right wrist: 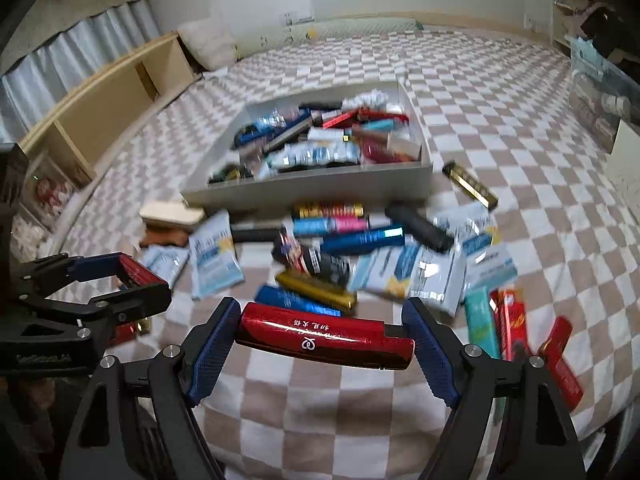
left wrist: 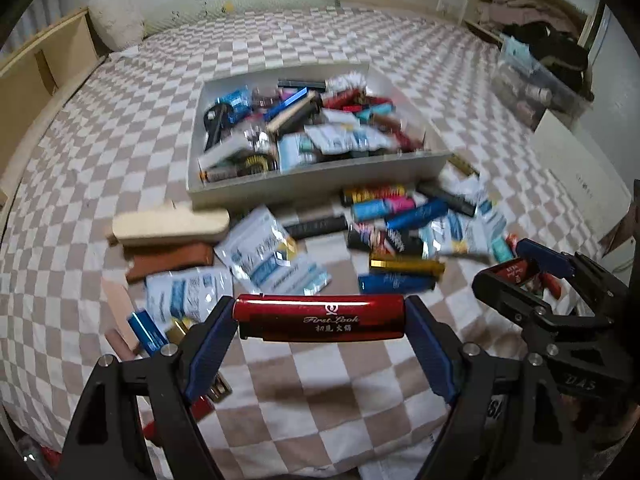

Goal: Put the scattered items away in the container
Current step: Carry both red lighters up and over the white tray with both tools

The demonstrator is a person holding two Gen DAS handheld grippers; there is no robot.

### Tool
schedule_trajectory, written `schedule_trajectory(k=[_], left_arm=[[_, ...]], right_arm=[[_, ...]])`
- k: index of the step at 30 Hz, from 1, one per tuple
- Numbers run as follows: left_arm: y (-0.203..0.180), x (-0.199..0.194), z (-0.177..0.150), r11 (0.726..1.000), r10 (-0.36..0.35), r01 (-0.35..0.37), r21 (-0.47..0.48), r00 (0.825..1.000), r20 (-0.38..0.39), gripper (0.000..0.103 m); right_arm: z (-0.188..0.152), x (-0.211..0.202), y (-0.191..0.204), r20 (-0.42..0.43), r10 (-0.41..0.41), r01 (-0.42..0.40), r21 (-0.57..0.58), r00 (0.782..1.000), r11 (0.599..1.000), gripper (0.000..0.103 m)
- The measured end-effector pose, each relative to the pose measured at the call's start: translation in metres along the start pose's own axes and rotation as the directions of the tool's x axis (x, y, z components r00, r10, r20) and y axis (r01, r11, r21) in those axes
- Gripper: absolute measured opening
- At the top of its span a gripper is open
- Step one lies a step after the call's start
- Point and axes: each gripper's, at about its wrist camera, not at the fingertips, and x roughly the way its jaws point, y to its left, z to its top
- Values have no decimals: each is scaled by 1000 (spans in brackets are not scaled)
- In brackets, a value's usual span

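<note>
Lighters: each tool clamps a red one endwise, left tool (left wrist: 320, 318) and right tool (right wrist: 324, 338). Box (left wrist: 316, 188) lies ahead, past the clutter; both should clear its wall before letting go.

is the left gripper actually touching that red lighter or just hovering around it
Touching. In the left wrist view the left gripper has its jaws closed on the red lighter, one blue pad pressed against each end, holding it clear above the checkered cloth.
</note>
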Motion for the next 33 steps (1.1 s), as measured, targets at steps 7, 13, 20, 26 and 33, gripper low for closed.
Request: schedule_trajectory(k=[7,13,20,26,33], left_arm=[[4,-20,24,1000,0,0,-6,999,42,83],[9,-40,49,1000,5,-3,-21,997,81,83],[12,-69,86,1000,20,-17,-19,989,144,83],[20,-86,118,999,15,-8,-40,985,174,83],[31,-81,149,998,18,-6,-63,981,191,83]], right_arm=[[33,-22,0,63,15,-16,18,998,1000,83],[60,-41,4,112,20,-20,5,993,1000,83],[98,-62,7,164,15,-14,-7,986,1000,83],[137,-76,10,178,48,-47,-10,983,999,83],[184,-80,10,142,65,-64,-11,988,998,83]])
